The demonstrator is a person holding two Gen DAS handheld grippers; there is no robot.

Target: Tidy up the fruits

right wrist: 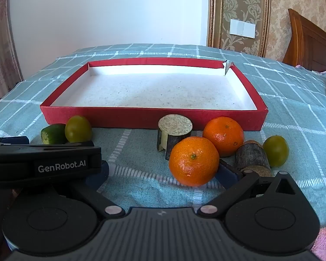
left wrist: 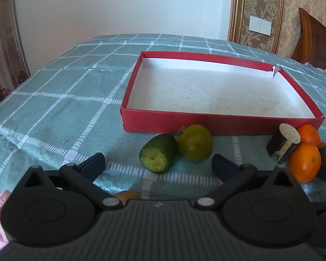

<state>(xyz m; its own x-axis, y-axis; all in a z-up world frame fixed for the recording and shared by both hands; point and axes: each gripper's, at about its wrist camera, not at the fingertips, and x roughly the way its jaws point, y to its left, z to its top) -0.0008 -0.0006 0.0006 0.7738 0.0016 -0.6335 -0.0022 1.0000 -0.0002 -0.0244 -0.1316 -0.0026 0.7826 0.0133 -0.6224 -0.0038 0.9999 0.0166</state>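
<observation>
The left gripper has its jaws spread wide and grasps nothing. Just ahead of them, between the two fingertips' lines, a cut green fruit lies on the bed with its yellow cut face turned toward the camera. A round green fruit touches it on the right.

The right gripper also has its jaws fully released. A near orange sits between them, close to the right fingertip; whether it touches cannot be told. A second orange lies just behind it. A dark cane piece stands upright left of that orange, its pale cut end up. Another cane piece lies on its side just beyond the right fingertip, with a small green fruit beside it.

Farther on, past all the fruit, a shallow red box with a white inside rests on the checked bedcover. One far corner of its wall is torn.
</observation>
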